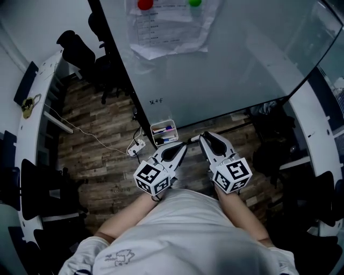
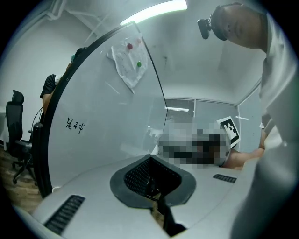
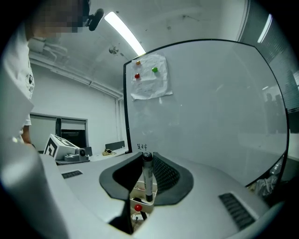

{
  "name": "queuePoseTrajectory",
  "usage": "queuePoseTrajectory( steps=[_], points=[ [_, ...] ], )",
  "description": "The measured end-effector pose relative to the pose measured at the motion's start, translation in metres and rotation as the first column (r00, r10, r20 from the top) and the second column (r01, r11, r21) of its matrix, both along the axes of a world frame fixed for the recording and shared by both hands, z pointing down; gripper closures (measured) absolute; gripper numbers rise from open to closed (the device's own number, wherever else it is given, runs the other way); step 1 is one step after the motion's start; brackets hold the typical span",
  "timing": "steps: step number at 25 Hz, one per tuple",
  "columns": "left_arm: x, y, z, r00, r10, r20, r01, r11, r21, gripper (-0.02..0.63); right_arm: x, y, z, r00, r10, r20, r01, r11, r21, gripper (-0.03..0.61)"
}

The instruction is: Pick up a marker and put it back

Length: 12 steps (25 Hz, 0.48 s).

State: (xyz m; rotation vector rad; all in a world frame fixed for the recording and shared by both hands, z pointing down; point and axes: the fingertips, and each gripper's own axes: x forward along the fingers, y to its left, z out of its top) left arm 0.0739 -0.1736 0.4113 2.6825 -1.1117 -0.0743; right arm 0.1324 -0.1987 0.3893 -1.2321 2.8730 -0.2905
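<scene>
Wood-plank flooring (image 1: 102, 156), brown and worn, runs under everything. At the far left a white curved desk edge (image 1: 37, 96) sweeps up the frame, and black office chairs (image 1: 78, 51) are parked in the upper left beside it. A thin white cable (image 1: 88, 134) trails across the planks to a power strip (image 1: 137, 145) near the middle.

Just right of that, at the foot of the board, stands a small white tray (image 1: 152, 134) with a few markers in it, one of them blue-capped. The whiteboard (image 1: 231, 64) fills the upper middle and right of the frame. It is pale and glossy, with a small black scribble (image 1: 156, 100) low on its left side. A crumpled paper sheet (image 1: 169, 27) hangs at the top, under a red magnet (image 1: 145, 4) and a green magnet (image 1: 194, 2).

Below the tray, the person in a white shirt (image 1: 183, 236) holds both tools out level. The left gripper (image 1: 184, 146) has its jaws pressed together with nothing between them. The right gripper (image 1: 202, 138), just beside it, is clamped on the marker (image 3: 148, 179). The marker is dark-bodied and stands upright between the pads, its cap end at the jaw tips. In the right gripper view the tray shows below it in the frame.

The lower right is dim, with dark shapes I can't name and another white curved edge (image 1: 317, 145).
</scene>
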Motion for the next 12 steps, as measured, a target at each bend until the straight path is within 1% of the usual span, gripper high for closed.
queuePoseTrajectory(
  steps=[5,9,12],
  points=[
    [0.031,0.023,-0.005,0.999,0.032,0.009,-0.032,0.999,0.027,0.609,0.025,0.023,-0.010,1.000,0.007,-0.002,-0.007,0.999,0.033,0.505],
    [0.047,0.031,-0.009,0.998,0.052,-0.027,-0.051,0.998,0.028,0.609,0.041,0.034,-0.013,1.000,0.016,0.002,-0.016,0.999,0.045,0.505],
    [0.055,0.034,-0.013,0.998,0.056,-0.024,-0.055,0.998,0.038,0.608,0.050,0.040,-0.017,1.000,0.020,0.004,-0.020,0.998,0.055,0.505]
  ],
)
